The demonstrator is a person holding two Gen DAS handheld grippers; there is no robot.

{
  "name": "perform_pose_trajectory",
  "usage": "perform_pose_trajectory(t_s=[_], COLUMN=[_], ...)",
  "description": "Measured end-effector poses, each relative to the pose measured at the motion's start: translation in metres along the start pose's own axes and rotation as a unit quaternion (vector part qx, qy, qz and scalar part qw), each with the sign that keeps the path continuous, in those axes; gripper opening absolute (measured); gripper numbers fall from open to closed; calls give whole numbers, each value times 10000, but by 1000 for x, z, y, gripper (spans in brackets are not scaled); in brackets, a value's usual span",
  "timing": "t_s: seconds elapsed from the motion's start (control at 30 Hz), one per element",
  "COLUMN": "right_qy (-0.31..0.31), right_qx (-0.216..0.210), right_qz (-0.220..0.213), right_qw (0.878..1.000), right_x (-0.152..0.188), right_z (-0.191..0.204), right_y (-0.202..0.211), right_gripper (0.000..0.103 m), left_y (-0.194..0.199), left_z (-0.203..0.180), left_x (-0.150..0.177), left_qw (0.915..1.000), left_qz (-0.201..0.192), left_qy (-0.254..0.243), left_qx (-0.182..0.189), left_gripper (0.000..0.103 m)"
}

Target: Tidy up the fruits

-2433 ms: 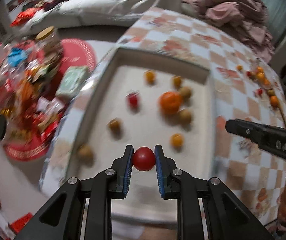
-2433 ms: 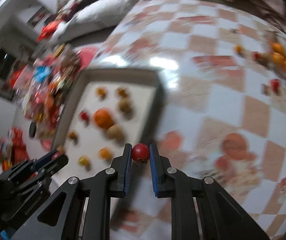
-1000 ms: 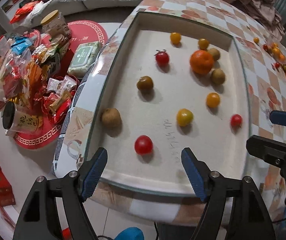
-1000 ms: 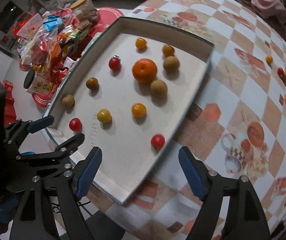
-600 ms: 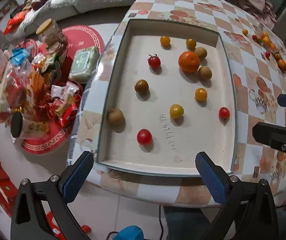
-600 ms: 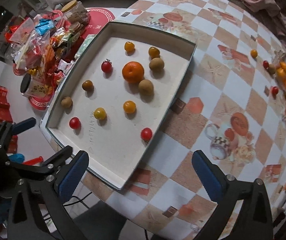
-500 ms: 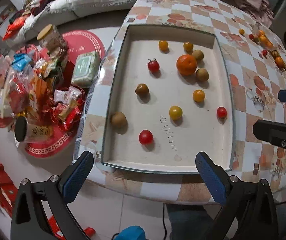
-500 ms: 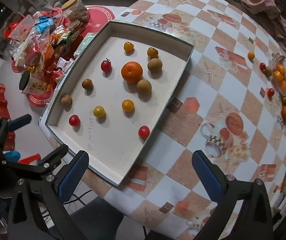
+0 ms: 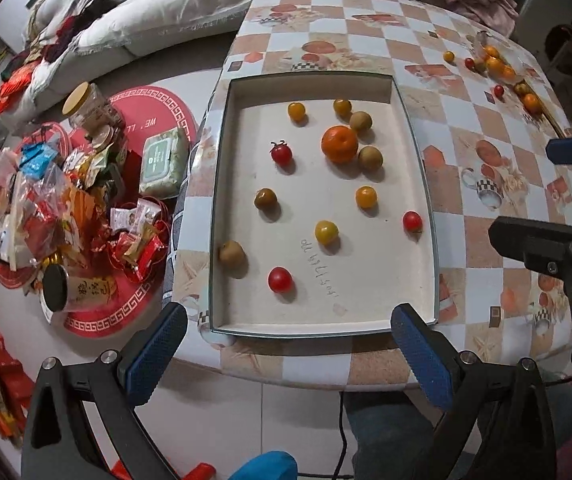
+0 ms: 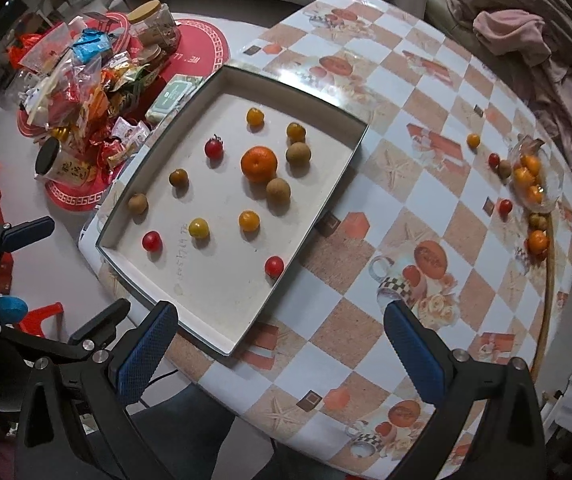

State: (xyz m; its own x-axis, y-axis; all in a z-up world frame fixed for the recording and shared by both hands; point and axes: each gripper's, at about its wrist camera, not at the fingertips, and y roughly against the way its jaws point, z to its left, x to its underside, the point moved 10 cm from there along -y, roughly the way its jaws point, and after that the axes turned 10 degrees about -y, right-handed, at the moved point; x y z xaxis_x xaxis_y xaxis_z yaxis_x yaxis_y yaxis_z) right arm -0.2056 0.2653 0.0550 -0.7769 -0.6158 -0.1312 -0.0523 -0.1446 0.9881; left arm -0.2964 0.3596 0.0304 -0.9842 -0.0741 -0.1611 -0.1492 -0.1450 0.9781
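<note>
A white tray (image 9: 326, 322) (image 10: 225, 346) lies on the checkered table and holds several small fruits: an orange (image 9: 339, 144) (image 10: 258, 164), red tomatoes (image 9: 280, 279) (image 9: 412, 221) (image 10: 273, 266), yellow ones and brown ones. My left gripper (image 9: 286, 354) is wide open and empty, held above the tray's near edge. My right gripper (image 10: 277, 346) is wide open and empty, above the table's near edge by the tray's corner. More fruits (image 10: 528, 182) (image 9: 494, 65) lie loose at the table's far right.
A low red mat with a pile of snack packets, jars and a wipes pack (image 9: 163, 160) sits left of the table. A white sofa (image 9: 145, 12) and pink clothes (image 10: 526, 28) are behind. A clear bowl (image 10: 554, 196) holds some of the far fruits.
Both grippers let go of red tomatoes, which now rest in the tray. Both opened wide and pulled back and up from the tray.
</note>
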Motion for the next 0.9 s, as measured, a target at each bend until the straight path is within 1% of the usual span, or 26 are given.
perform_pose_trajectory(t_s=[0.4,0.9], right_qy=[51,6], right_qx=[87,82], right_qz=[-118,-112], right_qw=[9999,9999], right_x=[-6,-6], right_z=[0,-1], right_y=[9,10], right_gripper=[103,103], left_y=[8,11], left_z=[-2,-10], left_x=[-9,-13], left_qw=[9999,9996], left_qz=[-58,-97], left_qy=[-153,-245], left_qx=[-32,65], left_gripper=[102,102])
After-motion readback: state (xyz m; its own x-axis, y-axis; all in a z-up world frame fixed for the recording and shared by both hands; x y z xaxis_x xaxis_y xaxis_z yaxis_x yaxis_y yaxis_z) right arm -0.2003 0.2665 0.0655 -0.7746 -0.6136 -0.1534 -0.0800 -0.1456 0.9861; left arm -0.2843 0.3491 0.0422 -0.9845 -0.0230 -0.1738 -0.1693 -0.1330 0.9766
